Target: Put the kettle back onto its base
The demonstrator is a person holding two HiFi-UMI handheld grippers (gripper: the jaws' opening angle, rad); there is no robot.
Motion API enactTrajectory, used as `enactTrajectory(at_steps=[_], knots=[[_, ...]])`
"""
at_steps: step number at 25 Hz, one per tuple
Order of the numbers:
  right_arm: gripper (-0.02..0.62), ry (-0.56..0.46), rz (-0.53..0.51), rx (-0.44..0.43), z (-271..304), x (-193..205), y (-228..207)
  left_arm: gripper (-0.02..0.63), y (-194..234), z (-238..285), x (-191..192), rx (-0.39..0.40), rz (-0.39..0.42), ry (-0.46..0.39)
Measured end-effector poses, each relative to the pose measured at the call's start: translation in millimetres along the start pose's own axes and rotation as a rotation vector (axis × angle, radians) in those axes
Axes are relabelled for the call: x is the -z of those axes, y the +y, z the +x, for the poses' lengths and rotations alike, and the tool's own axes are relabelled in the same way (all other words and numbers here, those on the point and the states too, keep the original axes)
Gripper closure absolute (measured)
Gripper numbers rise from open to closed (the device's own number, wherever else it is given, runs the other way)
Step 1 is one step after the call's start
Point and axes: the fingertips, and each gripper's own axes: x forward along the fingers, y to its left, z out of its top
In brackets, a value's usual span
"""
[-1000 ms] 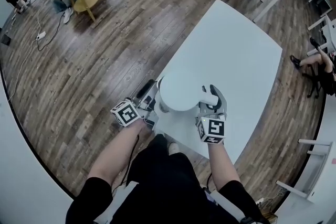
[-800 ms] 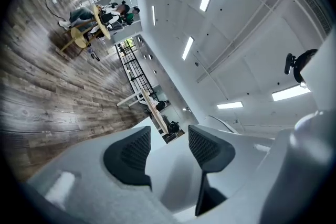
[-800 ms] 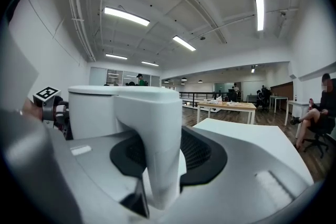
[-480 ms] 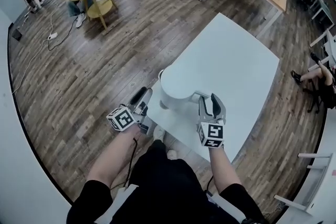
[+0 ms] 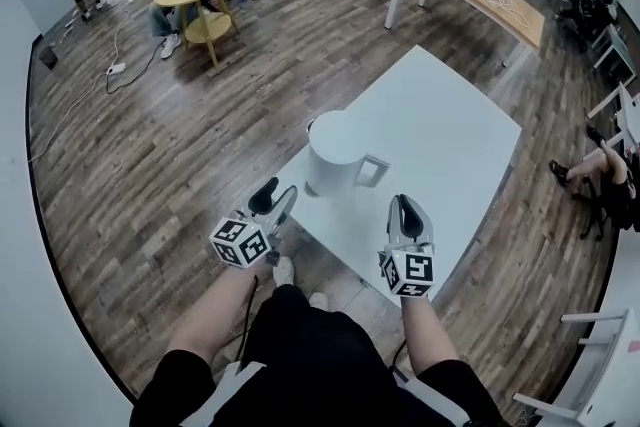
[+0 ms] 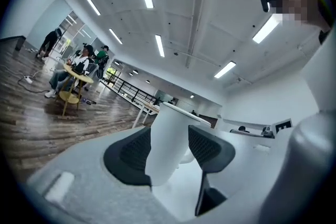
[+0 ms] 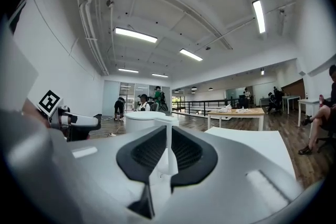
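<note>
Kettle: the white kettle [image 5: 333, 153] stands upright on the white table [image 5: 450, 125], close to the table's near-left corner, with neither gripper touching it.
Kettle handle: the handle [image 5: 372, 170] sticks out on the kettle's right, angled toward the person.
Base: I cannot pick out a base apart from the kettle's foot. The foot looks flat on the table, so the kettle is probably seated and the task is likely done.
Left gripper: the left gripper [image 5: 276, 198] hangs on the person's side of the kettle, out past the table edge and apart from it. Its jaws are wide and hold nothing. In the left gripper view the kettle body lines up in the gap between them, but farther off.
Right gripper: the right gripper [image 5: 407, 212] hangs on the near-right side of the kettle, apart from the handle. Its jaws have just been closing and now leave only a narrow slit with nothing between them. The handle shows through that slit at a distance.
Risk, edge: the kettle sits near the table corner, so a forward nudge from the left gripper could push it toward the wooden floor [image 5: 180, 145].
Risk, handle: a sideways sweep of the right gripper could catch the handle and twist or tip the kettle.
Risk, seating: if the kettle is not square on its base, it could rock or make no contact.
</note>
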Motion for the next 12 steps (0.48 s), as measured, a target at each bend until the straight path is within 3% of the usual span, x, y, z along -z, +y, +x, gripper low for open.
enactTrajectory(at_steps=[3,7,12], knots=[[0.580,-0.008,0.049,0.006,-18.3,2.2,1.2,0.390,-9.6,-20.5,-3.3,0.003,0.047,-0.012],[0.589,0.000,0.111,0.031,-28.0,4.2,14.1,0.388,-11.0,-42.9,-3.7,0.001,0.053,-0.014],[0.589,-0.021,0.117,0.035,-44.5,-8.7,36.8,0.388,-20.2,-63.9,-13.3,0.032,0.043,-0.027]])
